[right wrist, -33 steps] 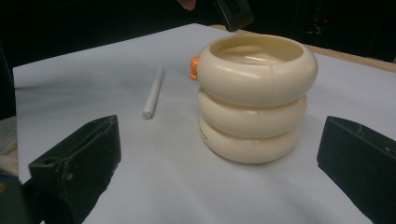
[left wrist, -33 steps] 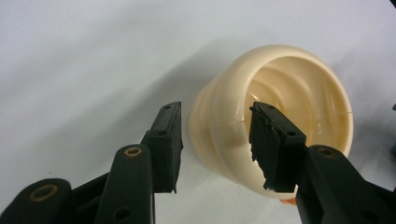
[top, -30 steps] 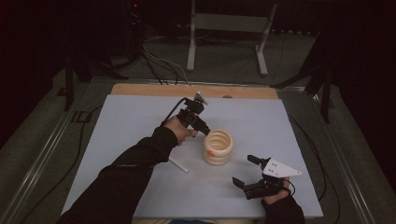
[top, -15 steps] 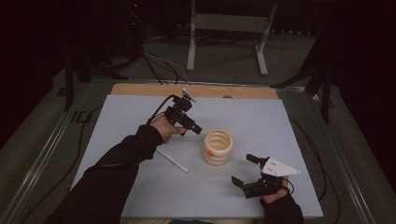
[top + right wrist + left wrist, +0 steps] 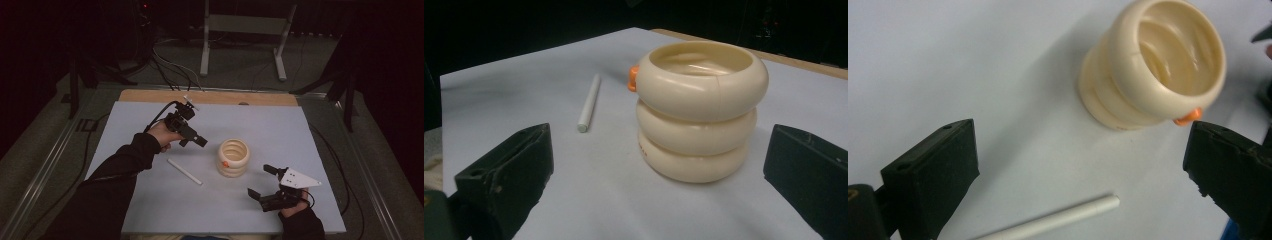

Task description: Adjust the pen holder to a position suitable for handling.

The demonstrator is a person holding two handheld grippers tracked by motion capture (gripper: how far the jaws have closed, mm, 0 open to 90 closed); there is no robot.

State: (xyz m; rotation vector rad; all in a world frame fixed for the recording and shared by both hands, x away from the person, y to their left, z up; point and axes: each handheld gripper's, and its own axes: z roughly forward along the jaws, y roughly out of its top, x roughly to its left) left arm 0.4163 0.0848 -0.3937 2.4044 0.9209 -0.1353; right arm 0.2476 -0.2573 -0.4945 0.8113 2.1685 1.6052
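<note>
Nearest the person, at the front right of the pale blue mat, the right gripper rests low over the surface with its two black jaws spread wide and nothing between them; the grey three-cornered plate sits on top of it, and the right hand grips it from behind. In the right gripper view the jaws frame a stack of three cream rings, which stands upright on the mat just ahead of them, apart from both jaws, with a small orange tab projecting from the top ring on its far left side. In the high view the stack of rings stands near the middle of the mat, and a thin white stick lies flat to its left, angled and well clear of it (the same stick appears beyond the left jaw in the right gripper view). Farther back and to the left, the left gripper is held above the mat by the left hand, its jaws pointing towards the rings; the left gripper view shows these jaws likewise spread and empty, looking down on the ring stack and the end of the stick. Beyond the mat runs a wooden table edge, then a dark floor with cables and a metal stand.
</note>
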